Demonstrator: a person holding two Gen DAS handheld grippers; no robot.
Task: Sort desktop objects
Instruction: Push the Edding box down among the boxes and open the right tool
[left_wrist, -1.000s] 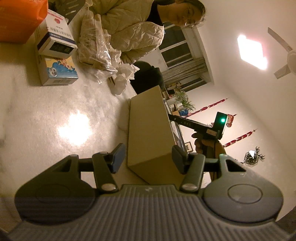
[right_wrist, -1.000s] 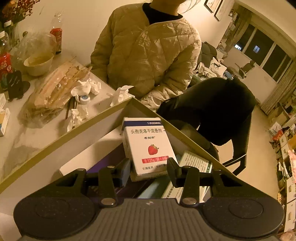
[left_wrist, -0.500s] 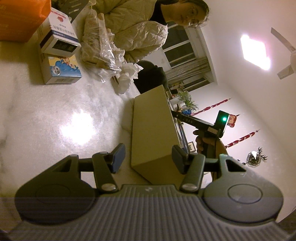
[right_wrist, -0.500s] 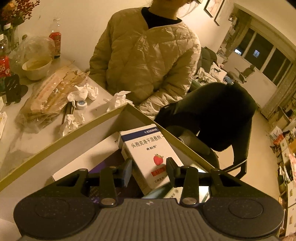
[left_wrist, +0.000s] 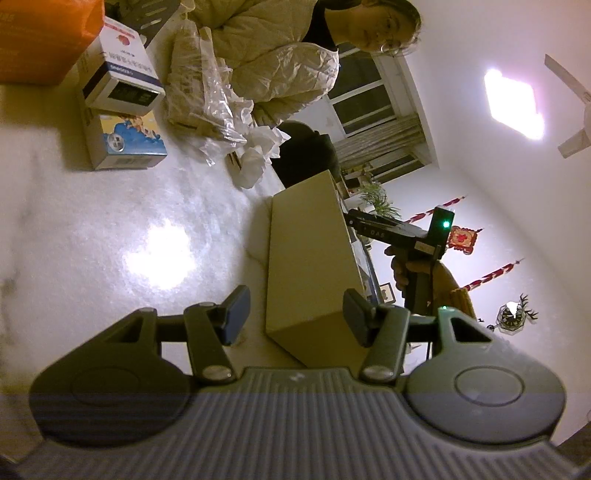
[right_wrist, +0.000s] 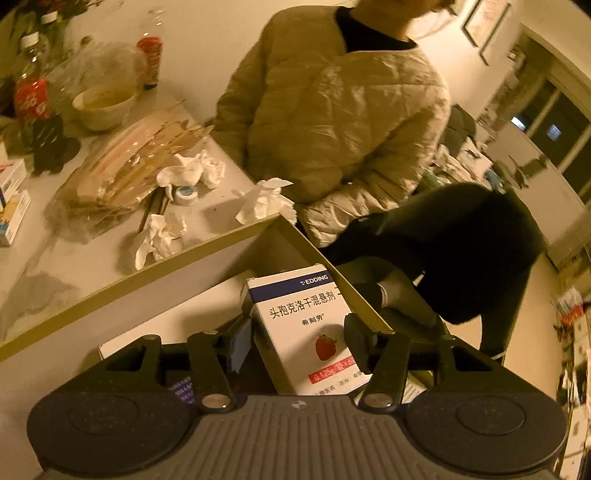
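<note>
A white medicine box (right_wrist: 303, 325) with a strawberry picture and a blue band leans inside the open cardboard box (right_wrist: 147, 273). My right gripper (right_wrist: 297, 343) straddles it and its jaws are opening; a gap shows beside the left pad, so the pads do not press on it. More printed packs lie underneath. My left gripper (left_wrist: 295, 317) stands open around the cardboard box's near corner (left_wrist: 310, 258), with space at its left finger. A hand holds the right gripper's handle (left_wrist: 417, 236) above the box.
Two more medicine boxes (left_wrist: 125, 110) lie stacked beside an orange bag (left_wrist: 44, 37). A plastic bag of skewers (right_wrist: 129, 173), crumpled tissues (right_wrist: 266, 199), a bowl (right_wrist: 103, 107) and bottles (right_wrist: 33, 107) crowd the table's far side. A person in a padded jacket (right_wrist: 340, 118) sits opposite.
The right jaws have widened off the strawberry medicine box, which has tipped sideways and settled deeper into the cardboard box. The left gripper has stayed put.
</note>
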